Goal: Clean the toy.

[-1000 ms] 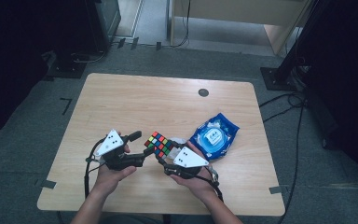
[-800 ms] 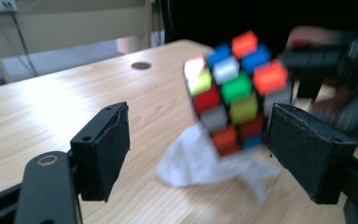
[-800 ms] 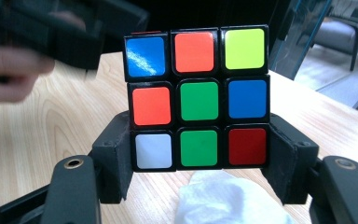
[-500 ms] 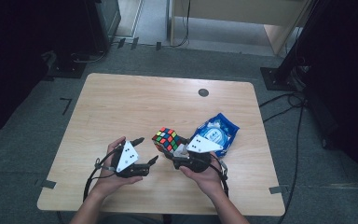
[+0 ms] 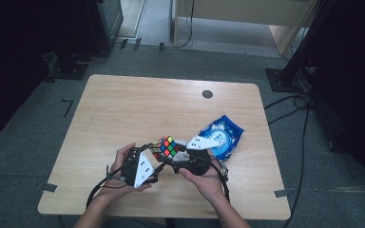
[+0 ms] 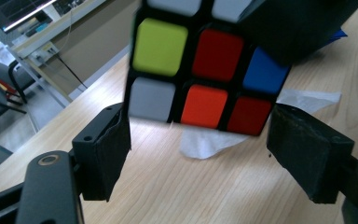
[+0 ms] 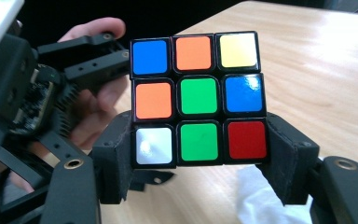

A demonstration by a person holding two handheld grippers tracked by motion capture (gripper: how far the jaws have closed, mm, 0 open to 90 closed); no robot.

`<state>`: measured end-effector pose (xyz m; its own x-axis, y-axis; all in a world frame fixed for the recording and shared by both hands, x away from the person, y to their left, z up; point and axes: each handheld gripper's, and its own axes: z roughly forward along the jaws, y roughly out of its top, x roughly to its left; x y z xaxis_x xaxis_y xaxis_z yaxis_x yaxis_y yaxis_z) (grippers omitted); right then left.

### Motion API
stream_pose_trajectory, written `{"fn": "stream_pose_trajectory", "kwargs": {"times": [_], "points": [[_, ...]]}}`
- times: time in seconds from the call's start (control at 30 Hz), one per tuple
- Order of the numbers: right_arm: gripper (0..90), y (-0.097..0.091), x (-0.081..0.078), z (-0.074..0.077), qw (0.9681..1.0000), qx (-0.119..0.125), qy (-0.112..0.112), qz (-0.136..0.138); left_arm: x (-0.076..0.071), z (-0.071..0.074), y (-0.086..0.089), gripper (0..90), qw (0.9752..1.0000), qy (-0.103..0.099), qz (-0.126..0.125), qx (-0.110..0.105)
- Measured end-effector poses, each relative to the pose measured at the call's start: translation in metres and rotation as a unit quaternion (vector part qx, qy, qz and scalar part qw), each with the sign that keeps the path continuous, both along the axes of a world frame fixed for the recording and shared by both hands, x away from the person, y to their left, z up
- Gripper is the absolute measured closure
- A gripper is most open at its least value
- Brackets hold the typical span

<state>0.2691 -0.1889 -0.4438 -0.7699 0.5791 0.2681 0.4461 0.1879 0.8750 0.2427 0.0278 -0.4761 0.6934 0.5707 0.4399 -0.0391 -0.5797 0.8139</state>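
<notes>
One glossy plastic puzzle cube point(image 7: 198, 98), its square stickers set in a black grid, is clamped by its bottom layer between the padded black jaws of the right gripper point(image 7: 198, 161) above the pale wooden table point(image 5: 123, 109). The left gripper point(image 6: 198, 149) is held wide open, its foam pads beside the cube's lower edge, untouched. One crinkled blue packet point(image 5: 221, 135) is seen behind. Since a second ago the cube has been lifted and tilted, and the left gripper has been lowered.

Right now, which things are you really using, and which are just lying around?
In use:
- puzzle cube, clamped at its bottom row in the right gripper
- left gripper, open, with a pad on each side of the cube's lower edge, not pressing

Lying about:
- blue packet on the table
- white tissue under the cube
</notes>
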Motion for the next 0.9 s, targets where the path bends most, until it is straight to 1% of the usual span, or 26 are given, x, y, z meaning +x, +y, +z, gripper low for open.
{"fn": "stream_pose_trajectory", "kwargs": {"times": [0.07, 0.1, 0.13, 0.2, 0.27, 0.33, 0.37, 0.4, 0.43, 0.5, 0.53, 0.6, 0.67, 0.7, 0.77, 0.83, 0.9], "points": [[34.6, 0.004, -0.001, -0.001, 1.0, 0.0, 0.008, 0.005, -0.001, -0.001, -0.002, 24.1, 1.0, -0.009, 0.002, 0.002], [34.6, 0.005, -0.002, -0.001, 0.9999, 0.0, 0.016, 0.006, -0.002, -0.001, -0.002, 25.3, 0.9999, -0.012, 0.004, 0.002], [34.6, 0.007, -0.001, -0.001, 0.9998, 0.0, 0.019, 0.007, -0.002, -0.001, -0.003, 26.0, 0.9999, -0.015, 0.005, -0.002], [34.5, 0.009, -0.001, -0.002, 0.9996, -0.003, 0.029, 0.001, -0.003, -0.002, -0.004, 27.2, 0.9999, -0.016, 0.005, 0.0], [34.4, 0.009, -0.001, -0.003, 0.9994, 0.002, 0.035, 0.0, -0.004, -0.004, -0.005, 32.9, 0.9997, -0.022, 0.01, 0.001], [34.1, 0.008, 0.0, -0.004, 0.9992, 0.004, 0.04, -0.004, -0.003, -0.004, -0.003, 33.9, 0.9999, -0.012, 0.008, -0.006], [33.8, 0.008, 0.001, -0.005, 0.9992, 0.009, 0.038, -0.002, -0.001, -0.004, -0.002, 33.9, 0.9999, -0.007, 0.008, -0.011], [32.3, 0.006, 0.001, -0.004, 0.9992, 0.015, 0.036, -0.002, 0.0, -0.005, 0.0, 34.1, 0.9998, 0.001, 0.01, -0.016], [29.1, 0.005, 0.001, -0.003, 0.9991, 0.016, 0.038, -0.008, 0.002, -0.005, 0.003, 34.1, 0.9997, 0.01, 0.011, -0.021], [22.9, 0.001, 0.003, -0.001, 0.9994, 0.017, 0.027, -0.016, 0.007, -0.006, 0.01, 34.1, 0.9989, 0.026, 0.022, -0.032], [24.0, -0.001, 0.003, -0.001, 0.9995, 0.018, 0.018, -0.021, 0.009, -0.007, 0.014, 34.1, 0.998, 0.036, 0.03, -0.043], [24.1, -0.005, 0.004, -0.003, 0.9991, 0.011, 0.004, -0.041, 0.014, -0.007, 0.025, 34.1, 0.9957, 0.055, 0.042, -0.062], [24.1, -0.008, 0.007, -0.009, 0.9983, 0.003, 0.005, -0.058, 0.017, -0.007, 0.034, 34.1, 0.9923, 0.073, 0.052, -0.085], [24.1, -0.008, 0.009, -0.013, 0.9977, -0.008, 0.006, -0.067, 0.018, -0.007, 0.037, 34.1, 0.9909, 0.079, 0.055, -0.094], [24.1, -0.007, 0.011, -0.024, 0.9954, -0.038, 0.0, -0.087, 0.018, -0.007, 0.041, 34.1, 0.9889, 0.086, 0.058, -0.106], [24.3, -0.003, 0.013, -0.035, 0.9924, -0.071, -0.004, -0.1, 0.017, -0.007, 0.042, 34.1, 0.9889, 0.088, 0.057, -0.105], [25.7, 0.002, 0.013, -0.044, 0.9882, -0.104, -0.013, -0.112, 0.017, -0.008, 0.041, 34.1, 0.9891, 0.089, 0.057, -0.102]]}}
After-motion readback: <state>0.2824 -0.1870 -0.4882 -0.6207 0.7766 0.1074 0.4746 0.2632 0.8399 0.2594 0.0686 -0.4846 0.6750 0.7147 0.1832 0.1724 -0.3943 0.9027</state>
